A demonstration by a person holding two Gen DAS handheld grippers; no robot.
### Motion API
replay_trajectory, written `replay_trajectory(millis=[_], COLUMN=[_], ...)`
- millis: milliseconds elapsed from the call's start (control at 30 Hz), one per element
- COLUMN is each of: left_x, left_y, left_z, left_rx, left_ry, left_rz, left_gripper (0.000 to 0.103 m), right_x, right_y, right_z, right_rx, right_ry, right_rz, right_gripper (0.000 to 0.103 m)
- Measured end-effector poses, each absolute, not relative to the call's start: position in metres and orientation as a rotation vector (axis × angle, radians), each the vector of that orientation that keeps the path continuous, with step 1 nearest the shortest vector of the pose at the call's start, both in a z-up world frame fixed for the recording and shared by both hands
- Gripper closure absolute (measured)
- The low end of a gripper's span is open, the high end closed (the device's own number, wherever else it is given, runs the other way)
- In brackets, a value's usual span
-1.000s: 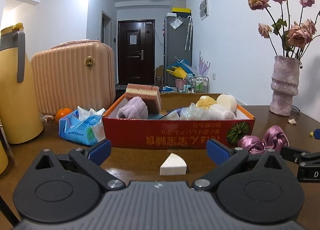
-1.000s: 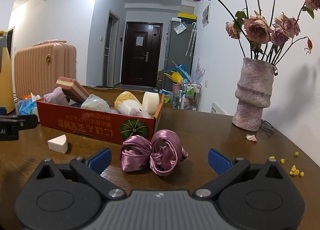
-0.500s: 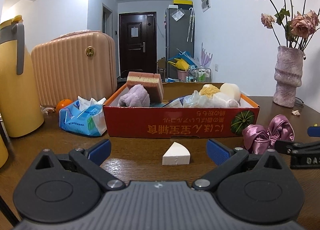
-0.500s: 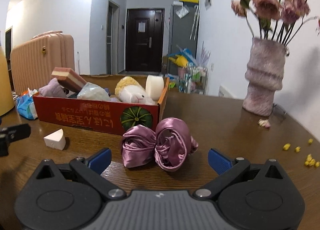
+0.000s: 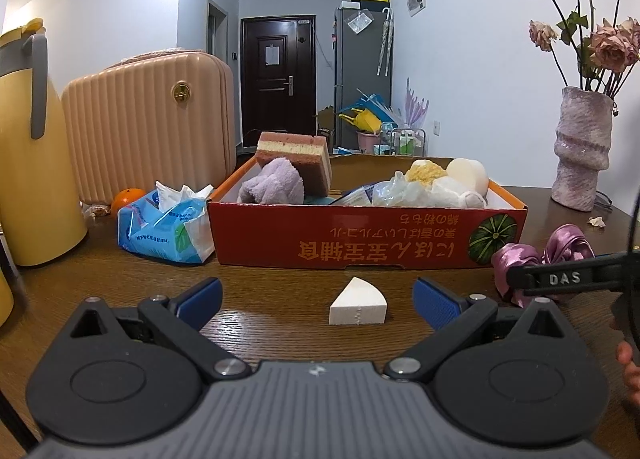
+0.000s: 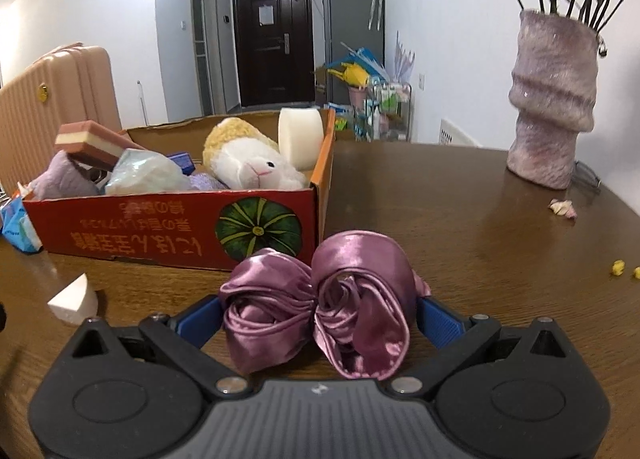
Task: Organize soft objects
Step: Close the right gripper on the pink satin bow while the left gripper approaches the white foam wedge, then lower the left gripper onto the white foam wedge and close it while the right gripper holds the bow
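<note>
Hallway room, white walls, dark door at frame centre; brown wood counter (image 5: 280, 291) across the lower half of both views.

Item 1. Box (image 5: 360, 243), red card, pumpkin print, centre of the left view. Already holds a layered sponge (image 5: 296, 159), lilac cloth (image 5: 272, 185), plush (image 6: 256, 167), round white sponge (image 6: 300, 135) and a crumpled bag.

Item 2. Scrunchie (image 6: 320, 311), mauve satin, two gathered lobes, lying on the counter just before the box's near right corner. Right tongs (image 6: 318, 317) spread wide, a blue pad at each flank of the fabric, not yet clenched; nothing gripped.

Item 3. Wedge (image 5: 358, 305), white foam, alone on the counter before the box. Left tongs (image 5: 316, 295) likewise spread and empty, wedge ahead and slightly right of centre between the pads.

Item 4. Bystanders: tissue pack (image 5: 164, 227) and orange at the box's left, yellow flask, suitcase behind, vase (image 6: 552, 107) upper right, loose petals on the counter.

Risks, judged.
- Satin is slick and springy: a closing pinch may catch only one lobe or an outer fold, so the scrunchie slides out or dangles on the lift.
- Right tongs sit low; pads may drag on the wood instead of closing on fabric.
- Box wall is near: a shallow lift may snag its rim or shove the light box.
- Wedge is off-centre; one pad may nudge it away first.
- Both tongs work close together and could collide.
</note>
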State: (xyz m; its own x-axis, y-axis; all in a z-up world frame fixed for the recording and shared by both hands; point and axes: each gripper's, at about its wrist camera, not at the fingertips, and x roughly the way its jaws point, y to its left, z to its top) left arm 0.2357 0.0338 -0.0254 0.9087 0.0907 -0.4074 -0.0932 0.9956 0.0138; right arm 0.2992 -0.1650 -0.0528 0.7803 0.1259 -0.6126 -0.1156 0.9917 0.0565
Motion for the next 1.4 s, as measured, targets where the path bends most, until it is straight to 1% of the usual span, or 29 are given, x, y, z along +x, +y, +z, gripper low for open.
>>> replay_trajectory(millis=[167,233,333,367,433,533,600,633,700,733,767,800,1000,1233,1400], left_x=[0.238,0.239,0.240,0.240,0.240,0.240,0.241,0.241,0.242,0.242,0.243,0.243,0.247,0.256,0.268], left_y=[0.035,0.035,0.034,0.034,0.034,0.034,0.034,0.034,0.036,0.036,0.036,0.036,0.039,0.041,0.043], left_z=[-0.027,-0.028,-0.028,-0.028,-0.028,-0.028,-0.028,-0.028,-0.029,-0.029,-0.029,-0.029,-0.029,-0.031,-0.036], left_rx=[-0.005,-0.005,-0.006,-0.006,-0.005,-0.005,-0.004,-0.004,-0.005,-0.006,-0.007,-0.007,-0.012,-0.015,-0.041], left_ry=[0.428,0.431,0.434,0.434,0.435,0.437,0.439,0.441,0.444,0.445,0.446,0.447,0.450,0.466,0.515], left_rz=[0.097,0.098,0.099,0.099,0.100,0.100,0.102,0.103,0.105,0.106,0.107,0.109,0.119,0.121,0.104], left_gripper=[0.000,0.000,0.000,0.000,0.000,0.000,0.000,0.000,0.000,0.000,0.000,0.000,0.000,0.000,0.000], right_x=[0.310,0.313,0.316,0.316,0.314,0.312,0.310,0.308,0.304,0.302,0.300,0.298,0.286,0.273,0.269], right_y=[-0.164,-0.163,-0.162,-0.162,-0.162,-0.161,-0.159,-0.159,-0.158,-0.157,-0.156,-0.155,-0.154,-0.159,-0.161], right_z=[-0.056,-0.058,-0.060,-0.060,-0.060,-0.059,-0.058,-0.058,-0.056,-0.055,-0.054,-0.054,-0.047,-0.041,-0.039], right_rx=[0.032,0.032,0.034,0.032,0.028,0.014,0.002,-0.002,-0.012,-0.019,-0.024,-0.026,-0.029,-0.014,-0.009], right_ry=[0.686,0.697,0.710,0.707,0.701,0.691,0.678,0.671,0.654,0.644,0.636,0.631,0.577,0.524,0.507], right_rz=[0.137,0.142,0.150,0.149,0.151,0.150,0.149,0.150,0.154,0.155,0.159,0.162,0.152,0.126,0.114], right_gripper=[0.000,0.002,0.008,0.011,0.013,0.020,0.030,0.033,0.047,0.050,0.061,0.065,0.068,0.068,0.068])
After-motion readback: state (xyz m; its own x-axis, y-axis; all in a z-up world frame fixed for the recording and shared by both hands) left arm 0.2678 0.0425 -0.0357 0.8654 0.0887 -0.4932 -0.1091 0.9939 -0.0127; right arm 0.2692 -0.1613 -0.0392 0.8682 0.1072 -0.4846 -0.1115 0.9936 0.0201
